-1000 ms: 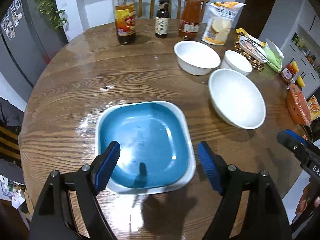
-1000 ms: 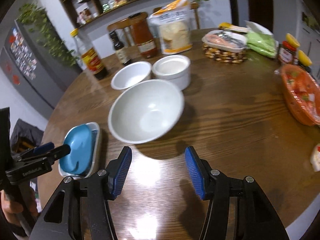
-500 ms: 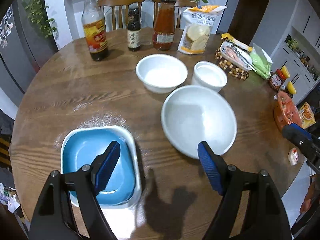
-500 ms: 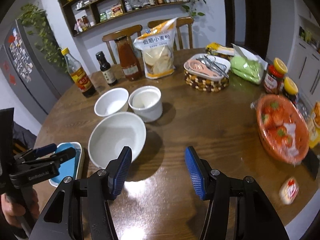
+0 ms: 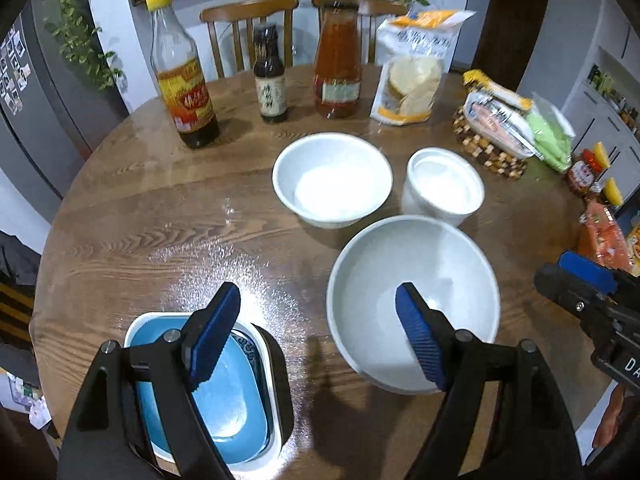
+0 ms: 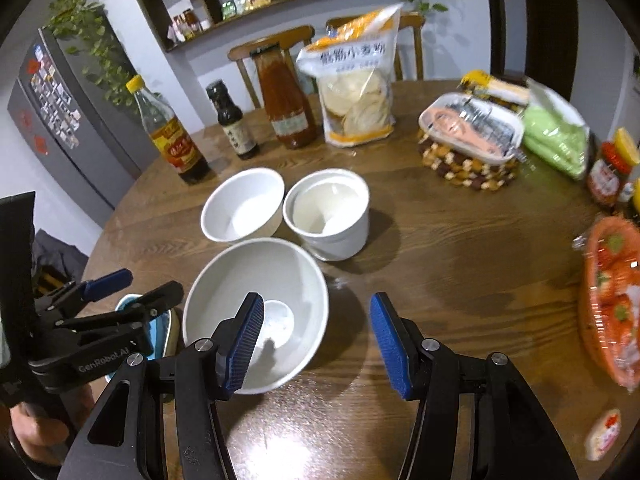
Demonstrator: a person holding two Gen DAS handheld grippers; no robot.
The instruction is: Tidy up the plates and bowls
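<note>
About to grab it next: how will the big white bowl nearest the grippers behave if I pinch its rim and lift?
The big white bowl looks glazed and rigid, likely ceramic, so probably heavy for a one-sided rim pinch and apt to tilt. Its glossy surface may slip on the pads. The medium bowl and small deep bowl stand close behind, so a swing could chip them.

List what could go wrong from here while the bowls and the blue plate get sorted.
1. The large white bowl, the medium bowl and the small deep bowl sit nearly rim to rim; reaching for one could knock another.
2. The left claw and right claw hang open close together near the large bowl and could collide.
3. The blue plate lies near the table edge, so a nudge might push it off.
</note>
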